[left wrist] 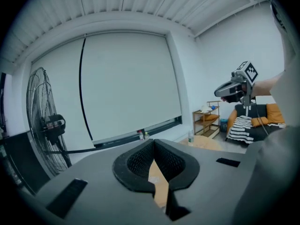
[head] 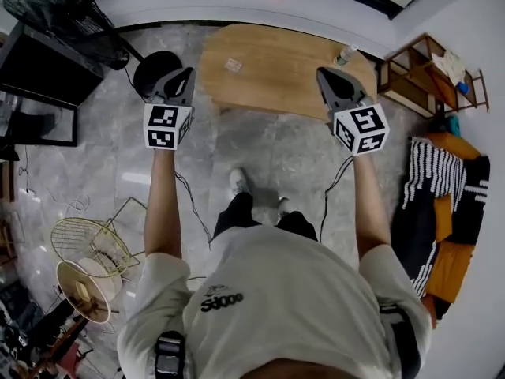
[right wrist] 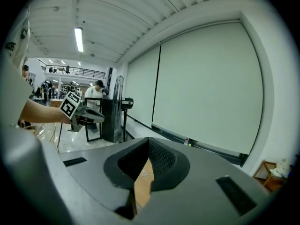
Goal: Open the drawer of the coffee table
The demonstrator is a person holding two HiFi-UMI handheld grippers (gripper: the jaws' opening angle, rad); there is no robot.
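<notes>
Reaching forward on straight arms, left tool [head: 183, 77] and right tool [head: 327, 77] are held closed, empty, near the worktop [head: 276, 58].

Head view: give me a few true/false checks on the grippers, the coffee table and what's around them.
1. Both the left gripper and the right gripper have their jaws closed with nothing between them. True.
2. The left gripper is clamped on a drawer handle. False: it is held in the air in front of the person, and no drawer shows in any view.
3. A bottle stands on the coffee table, near its right end. True.
4. The standing fan is on the person's right. False: it is on the left; a wooden shelf is on the right.
5. The coffee table has a glass top. False: the top is wood.
</notes>
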